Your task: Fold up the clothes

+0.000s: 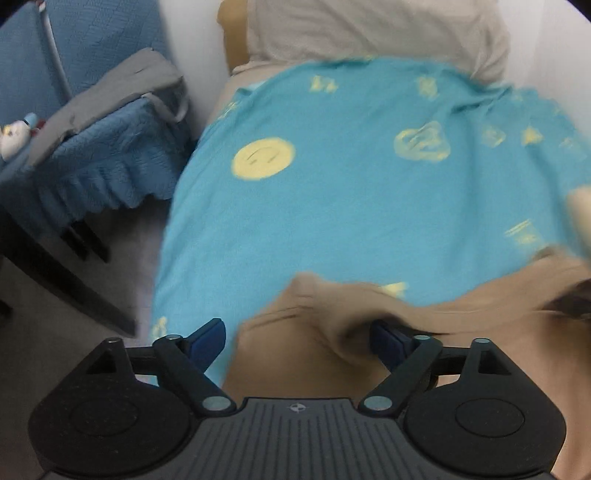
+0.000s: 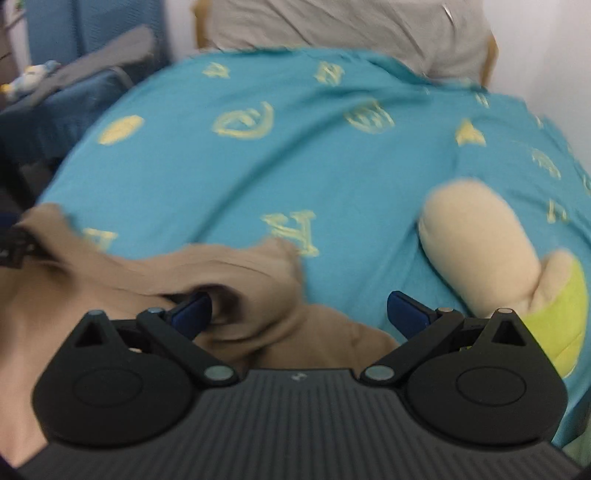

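Note:
A tan garment (image 1: 461, 332) lies crumpled at the near edge of a bed covered by a turquoise sheet with yellow prints (image 1: 351, 184). My left gripper (image 1: 297, 338) is open, and a fold of the tan cloth bulges between its blue fingers without being pinched. In the right wrist view the same garment (image 2: 122, 280) spreads from the left to the middle. My right gripper (image 2: 299, 314) is open, its left finger (image 2: 192, 314) tucked under a fold of the garment, its right finger over the sheet. Both views are motion-blurred.
A cream plush toy with a lime patch (image 2: 487, 251) lies on the sheet to the right of my right gripper. A grey pillow (image 1: 369, 29) sits at the bed's head. A blue-covered chair with a grey cloth (image 1: 99, 147) stands left of the bed.

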A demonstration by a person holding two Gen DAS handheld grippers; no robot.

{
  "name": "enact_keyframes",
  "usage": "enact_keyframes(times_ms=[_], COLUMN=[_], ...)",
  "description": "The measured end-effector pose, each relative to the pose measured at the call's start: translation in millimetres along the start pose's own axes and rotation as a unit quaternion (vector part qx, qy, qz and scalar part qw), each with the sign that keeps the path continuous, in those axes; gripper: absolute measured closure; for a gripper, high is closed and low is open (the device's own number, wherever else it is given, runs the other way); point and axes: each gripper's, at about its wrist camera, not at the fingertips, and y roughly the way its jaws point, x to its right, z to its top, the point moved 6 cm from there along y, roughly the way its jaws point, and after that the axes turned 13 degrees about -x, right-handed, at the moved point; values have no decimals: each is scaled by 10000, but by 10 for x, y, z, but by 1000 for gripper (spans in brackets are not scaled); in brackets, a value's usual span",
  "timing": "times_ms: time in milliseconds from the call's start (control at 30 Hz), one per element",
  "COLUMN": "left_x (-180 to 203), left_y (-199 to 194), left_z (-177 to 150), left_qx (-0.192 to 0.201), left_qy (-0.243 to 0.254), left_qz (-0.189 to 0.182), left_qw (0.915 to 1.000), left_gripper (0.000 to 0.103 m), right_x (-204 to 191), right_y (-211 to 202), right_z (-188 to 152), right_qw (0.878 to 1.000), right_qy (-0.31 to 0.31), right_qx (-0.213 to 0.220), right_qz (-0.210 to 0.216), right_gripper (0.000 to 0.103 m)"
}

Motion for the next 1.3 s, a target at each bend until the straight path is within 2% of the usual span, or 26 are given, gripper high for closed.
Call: enact_keyframes(times_ms=[67, 133, 200, 300, 400, 467, 567, 600, 700, 767, 867, 933, 1000, 1133, 1300], left_x=[78, 151, 233, 304, 329, 343, 358, 352, 269, 140, -83, -238, -431, -706, -805], left_y=[-285, -570, -883, -1428, -1923, -2188, -2502, -2580, -2707, -2679, -2578, -2496, -2301, -1857, -1284], left_z=[-109, -300, -552, -1043, -1586, -1969, -2541, -2718, -3184, -3375, -3593, -3717, -3720, -3612, -3326], left_qx=[281, 599, 864, 1320, 1654, 1850, 2055, 2060, 2008, 1868, 1606, 1417, 1258, 1172, 1164], left_qy=[129, 257, 382, 322, 100, 80, -15, -117, -618, -1130, -1930, -2460, -2998, -3725, -4330], left_qz=[-113, -117, -289, -417, -586, -550, -449, -544, -1023, -1410, -1975, -2338, -2624, -2955, -3433], left_qw=[9995, 9978, 9951, 9898, 9844, 9812, 9776, 9770, 9723, 9656, 9476, 9299, 9085, 8719, 8253], left_gripper=[6, 5, 5, 5, 5, 5, 3, 3, 3, 3, 3, 3, 4, 6, 10], right_x=[-52, -102, -156, -210, -192, -193, -236, -243, -278, -265, -186, -114, -56, 27, -3], right_y=[-297, -622, -982, -1531, -2047, -2367, -2752, -2859, -3112, -3210, -3235, -3161, -3061, -2907, -2693], right_z=[-80, -208, -395, -783, -1254, -1617, -2122, -2274, -2642, -2817, -3024, -3113, -3157, -3164, -3081], right_qw=[9992, 9970, 9934, 9884, 9798, 9751, 9733, 9714, 9684, 9653, 9574, 9526, 9511, 9475, 9477], right_qy=[213, 387, 489, 649, 903, 1043, 1092, 1132, 1172, 1265, 1575, 1841, 2039, 2301, 2338], right_qx=[314, 630, 962, 1284, 1586, 1708, 1829, 1899, 2010, 2105, 2180, 2111, 1987, 1841, 1736], right_qz=[103, 235, 392, 485, 820, 952, 854, 865, 892, 883, 1048, 1185, 1199, 1240, 1307], right_gripper=[0, 0, 0, 0, 0, 0, 0, 0, 0, 0, 0, 0, 0, 0, 0])
